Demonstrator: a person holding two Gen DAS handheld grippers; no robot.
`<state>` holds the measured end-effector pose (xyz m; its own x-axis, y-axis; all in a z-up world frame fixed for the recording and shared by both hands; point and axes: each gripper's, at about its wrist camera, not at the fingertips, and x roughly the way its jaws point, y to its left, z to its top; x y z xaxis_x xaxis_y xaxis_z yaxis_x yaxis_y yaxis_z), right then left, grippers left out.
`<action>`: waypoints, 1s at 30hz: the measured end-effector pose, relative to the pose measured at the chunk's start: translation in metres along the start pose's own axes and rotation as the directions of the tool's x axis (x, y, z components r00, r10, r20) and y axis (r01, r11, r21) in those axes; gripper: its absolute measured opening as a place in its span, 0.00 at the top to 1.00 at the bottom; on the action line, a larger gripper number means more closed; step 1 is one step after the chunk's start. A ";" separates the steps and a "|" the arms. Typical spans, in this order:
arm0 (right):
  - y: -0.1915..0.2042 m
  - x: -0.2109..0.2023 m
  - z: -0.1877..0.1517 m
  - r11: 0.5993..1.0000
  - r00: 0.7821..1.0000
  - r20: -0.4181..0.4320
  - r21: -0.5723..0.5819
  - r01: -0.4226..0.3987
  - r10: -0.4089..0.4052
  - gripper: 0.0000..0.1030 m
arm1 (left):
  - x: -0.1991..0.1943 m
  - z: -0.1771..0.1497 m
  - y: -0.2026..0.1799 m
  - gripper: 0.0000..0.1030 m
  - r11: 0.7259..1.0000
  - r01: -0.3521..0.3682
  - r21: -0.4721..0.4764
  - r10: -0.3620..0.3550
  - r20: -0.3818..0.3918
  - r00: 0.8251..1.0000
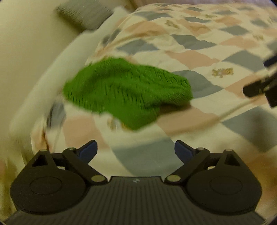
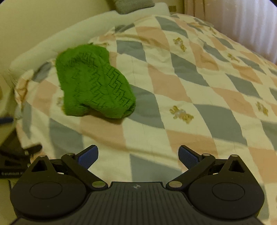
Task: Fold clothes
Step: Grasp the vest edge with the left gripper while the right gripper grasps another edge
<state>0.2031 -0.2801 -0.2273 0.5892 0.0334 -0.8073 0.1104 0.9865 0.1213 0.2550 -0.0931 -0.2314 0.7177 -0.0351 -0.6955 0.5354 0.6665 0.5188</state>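
Observation:
A green knitted garment (image 1: 124,91) lies bunched and folded over on the checked bedspread (image 1: 199,57), near the bed's left edge. It also shows in the right wrist view (image 2: 93,84). My left gripper (image 1: 135,150) is open and empty, held back from the garment above the bedspread. My right gripper (image 2: 138,155) is open and empty, also short of the garment, to its right. The right gripper's dark body shows at the right edge of the left wrist view (image 1: 259,86). The left gripper's body shows at the lower left of the right wrist view (image 2: 17,155).
The bedspread (image 2: 190,86) has grey, pink and cream diamonds with small bear prints. A white bolster or bed edge (image 2: 77,32) runs along the left, with a cream wall behind. A grey cushion (image 2: 133,5) lies at the bed's head. A curtain (image 2: 242,22) hangs far right.

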 end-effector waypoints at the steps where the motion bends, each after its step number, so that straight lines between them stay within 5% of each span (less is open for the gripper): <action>1: 0.001 0.010 0.005 1.000 1.000 0.000 -0.026 0.005 -0.005 0.12 | 0.011 0.002 -0.002 0.19 0.999 -0.011 0.039 0.011 0.015 1.000; 6: 0.005 0.057 0.030 0.994 0.999 0.001 -0.109 0.032 -0.033 0.22 | 0.065 0.006 -0.009 0.32 0.989 0.004 0.148 -0.009 0.030 1.000; 10: 0.008 0.090 0.041 0.979 1.000 0.005 -0.200 0.027 -0.026 0.56 | 0.083 0.004 -0.016 0.32 0.980 0.001 0.197 -0.013 0.062 0.998; 12: 0.018 0.102 0.039 0.940 0.998 0.054 -0.336 0.055 -0.039 0.60 | 0.091 0.003 -0.020 0.31 0.973 -0.005 0.229 -0.014 0.084 0.996; 15: 0.035 0.123 0.033 0.814 0.992 0.109 -0.569 0.113 -0.062 0.60 | 0.106 0.000 -0.030 0.30 0.954 -0.022 0.299 -0.009 0.101 0.995; 18: 0.048 0.144 0.014 0.628 0.987 0.153 -0.764 0.148 -0.047 0.42 | 0.119 -0.007 -0.038 0.27 0.933 -0.043 0.356 0.001 0.117 0.993; 23: 0.064 0.178 -0.018 0.354 0.975 0.223 -0.912 0.206 0.007 0.37 | 0.135 -0.014 -0.040 0.24 0.912 -0.105 0.396 0.039 0.172 0.984; 27: 0.073 0.206 -0.029 0.217 0.943 0.330 -0.924 0.313 0.044 0.27 | 0.146 -0.017 -0.045 0.61 0.849 -0.211 0.484 0.078 0.280 0.957; 29: 0.074 0.219 -0.023 0.201 0.945 0.327 -0.928 0.315 0.030 0.43 | 0.149 -0.018 -0.042 0.76 0.836 -0.238 0.495 0.091 0.303 0.949; 30: 0.075 0.223 -0.015 0.220 0.953 0.302 -0.931 0.292 0.012 0.67 | 0.148 -0.017 -0.037 0.82 0.841 -0.241 0.484 0.094 0.308 0.947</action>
<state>0.3306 -0.1964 -0.4066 0.8044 -0.0047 -0.5940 -0.5489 0.3764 -0.7463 0.3339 -0.1105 -0.3619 0.8669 -0.1997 -0.4568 0.4931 0.2090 0.8445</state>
